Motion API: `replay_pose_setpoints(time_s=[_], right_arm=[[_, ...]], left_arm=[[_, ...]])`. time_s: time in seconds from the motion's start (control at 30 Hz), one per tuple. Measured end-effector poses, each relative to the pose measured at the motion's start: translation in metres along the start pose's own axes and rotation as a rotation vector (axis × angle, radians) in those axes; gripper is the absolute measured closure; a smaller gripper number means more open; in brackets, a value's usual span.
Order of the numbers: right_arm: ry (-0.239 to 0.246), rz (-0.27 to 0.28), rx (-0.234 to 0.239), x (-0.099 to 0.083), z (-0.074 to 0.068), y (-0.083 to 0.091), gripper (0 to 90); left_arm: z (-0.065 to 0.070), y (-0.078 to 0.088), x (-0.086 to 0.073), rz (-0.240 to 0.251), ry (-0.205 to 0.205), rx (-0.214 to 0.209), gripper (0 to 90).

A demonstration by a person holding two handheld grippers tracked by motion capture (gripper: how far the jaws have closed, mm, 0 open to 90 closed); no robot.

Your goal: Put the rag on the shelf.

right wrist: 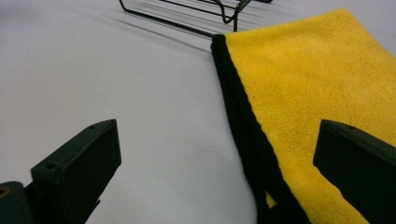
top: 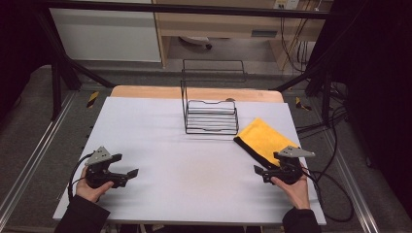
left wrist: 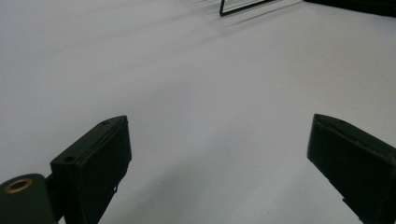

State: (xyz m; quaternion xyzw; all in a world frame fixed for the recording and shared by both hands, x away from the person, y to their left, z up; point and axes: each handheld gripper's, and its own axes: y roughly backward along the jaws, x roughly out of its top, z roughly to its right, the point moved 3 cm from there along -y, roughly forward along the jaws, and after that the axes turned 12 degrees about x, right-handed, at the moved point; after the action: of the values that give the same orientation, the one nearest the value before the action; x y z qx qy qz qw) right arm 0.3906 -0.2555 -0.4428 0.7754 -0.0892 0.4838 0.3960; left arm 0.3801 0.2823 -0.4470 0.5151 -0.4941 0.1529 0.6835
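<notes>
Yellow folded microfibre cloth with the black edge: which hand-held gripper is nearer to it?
Right. The right hand-held gripper sits at the near corner of the yellow folded microfibre cloth, jaws open over its edge. The left hand-held gripper is across the table, over bare white surface.

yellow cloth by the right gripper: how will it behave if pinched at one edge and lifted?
Probably floppy: the yellow cloth lies flat and folded on the table, so a pinch may lift only the top layer and let it unfold. Its plush pile looks grippy, not slippery. Likely light, and it may drag against the wire rack at its corner.
</notes>
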Motion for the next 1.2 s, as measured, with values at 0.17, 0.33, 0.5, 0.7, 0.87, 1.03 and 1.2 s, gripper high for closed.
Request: replay_pose_setpoints(time_s=[0.17, 0.33, 0.5, 0.7, 0.87, 1.03, 1.2], right_arm=[[0.003, -0.025, -0.031, 0.002, 0.008, -0.007, 8.0], [0.04, -0.094, -0.087, 0.0, 0.016, -0.017, 18.7], [0.064, -0.17, -0.127, -0.003, 0.024, -0.024, 33.4], [0.077, -0.195, -0.147, -0.006, 0.027, -0.024, 49.1], [0.111, -0.212, -0.163, -0.009, 0.028, -0.024, 55.9], [0.158, -0.239, -0.177, -0.01, 0.026, -0.026, 56.5], [0.17, -0.258, -0.18, -0.009, 0.027, -0.027, 59.2]], left_arm=[[0.0, 0.0, 0.0, 0.001, 0.001, 0.004, 6.1], [0.0, 0.0, 0.0, -0.004, 0.001, 0.004, 6.2], [0.0, 0.0, -0.001, -0.006, 0.0, 0.004, 6.5], [0.001, -0.001, -0.001, -0.006, -0.003, 0.001, 6.9], [0.001, 0.0, -0.001, -0.006, -0.003, 0.002, 7.1], [0.001, -0.001, -0.001, -0.005, -0.002, 0.001, 7.4], [0.001, -0.001, -0.001, -0.006, -0.003, 0.002, 7.6]])
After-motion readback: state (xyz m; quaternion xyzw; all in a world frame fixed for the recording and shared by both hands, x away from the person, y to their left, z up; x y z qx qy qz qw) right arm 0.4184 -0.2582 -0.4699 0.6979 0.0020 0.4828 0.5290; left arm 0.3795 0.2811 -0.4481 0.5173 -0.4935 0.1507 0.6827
